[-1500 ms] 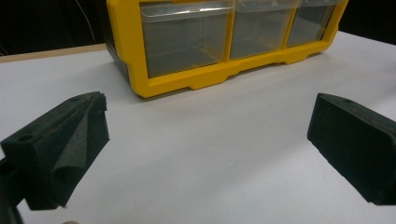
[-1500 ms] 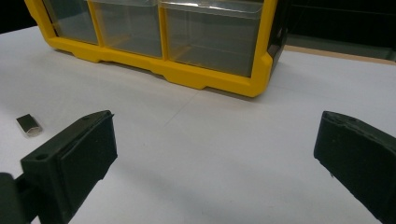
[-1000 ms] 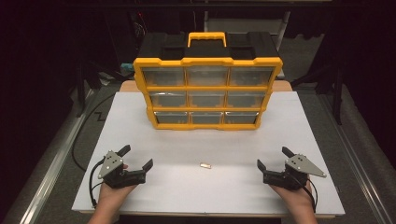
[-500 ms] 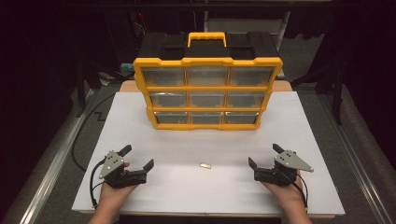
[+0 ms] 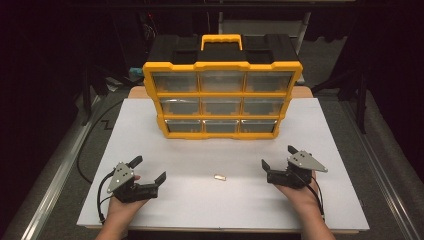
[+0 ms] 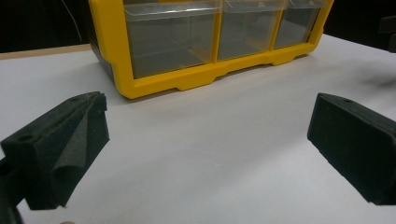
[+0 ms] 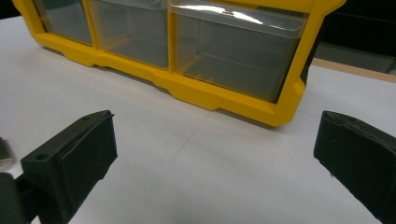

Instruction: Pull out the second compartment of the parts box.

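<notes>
Yellow organizer (image 5: 222, 95) stands on a white surface (image 5: 330, 130); left claw (image 5: 149, 170) and right claw (image 5: 279, 157) gape empty either side of a small metal piece (image 5: 219, 177).

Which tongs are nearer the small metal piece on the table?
Right. The right tongs sit just right of the small metal piece; the left tongs are farther off, to its left.

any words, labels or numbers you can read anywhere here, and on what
None can be read.
The yellow drawer organizer shows no legible label or brand on its frame, handle or clear drawers.
The small metal piece on the white table is too small to show any marking.
</notes>
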`<action>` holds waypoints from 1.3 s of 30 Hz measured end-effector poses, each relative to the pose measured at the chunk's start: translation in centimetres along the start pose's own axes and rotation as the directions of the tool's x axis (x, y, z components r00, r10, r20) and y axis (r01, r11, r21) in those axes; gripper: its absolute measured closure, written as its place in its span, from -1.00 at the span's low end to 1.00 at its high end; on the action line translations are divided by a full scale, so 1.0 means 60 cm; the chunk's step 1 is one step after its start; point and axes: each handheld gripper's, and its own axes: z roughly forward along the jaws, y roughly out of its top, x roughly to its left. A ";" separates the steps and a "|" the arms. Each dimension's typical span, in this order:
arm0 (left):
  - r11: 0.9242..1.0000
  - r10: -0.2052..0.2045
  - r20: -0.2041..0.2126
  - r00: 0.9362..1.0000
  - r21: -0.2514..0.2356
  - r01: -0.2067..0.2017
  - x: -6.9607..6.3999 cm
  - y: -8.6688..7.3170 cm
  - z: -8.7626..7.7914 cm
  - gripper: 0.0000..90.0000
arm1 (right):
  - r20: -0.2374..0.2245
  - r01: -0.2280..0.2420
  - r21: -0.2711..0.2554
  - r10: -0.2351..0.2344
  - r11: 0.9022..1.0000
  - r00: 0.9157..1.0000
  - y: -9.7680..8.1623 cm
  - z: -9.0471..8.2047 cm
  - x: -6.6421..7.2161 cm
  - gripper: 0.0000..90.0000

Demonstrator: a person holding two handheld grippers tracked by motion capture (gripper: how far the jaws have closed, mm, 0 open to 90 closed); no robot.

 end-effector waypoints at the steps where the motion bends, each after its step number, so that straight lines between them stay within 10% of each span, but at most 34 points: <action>1: 1.000 0.000 0.001 1.000 0.000 0.000 0.000 0.000 0.000 -0.99 | 0.003 -0.004 0.003 0.004 1.000 1.000 0.002 0.004 -0.001 -1.00; 18: 1.000 0.002 -0.007 1.000 -0.005 -0.002 0.000 0.000 0.000 -0.99 | -0.010 0.005 0.043 -0.005 0.999 1.000 0.037 0.075 -0.009 -1.00; 39: 1.000 -0.017 -0.017 1.000 -0.017 0.016 0.004 0.001 -0.002 -0.99 | 0.040 0.067 0.067 -0.070 0.995 0.997 0.028 0.026 -0.033 -1.00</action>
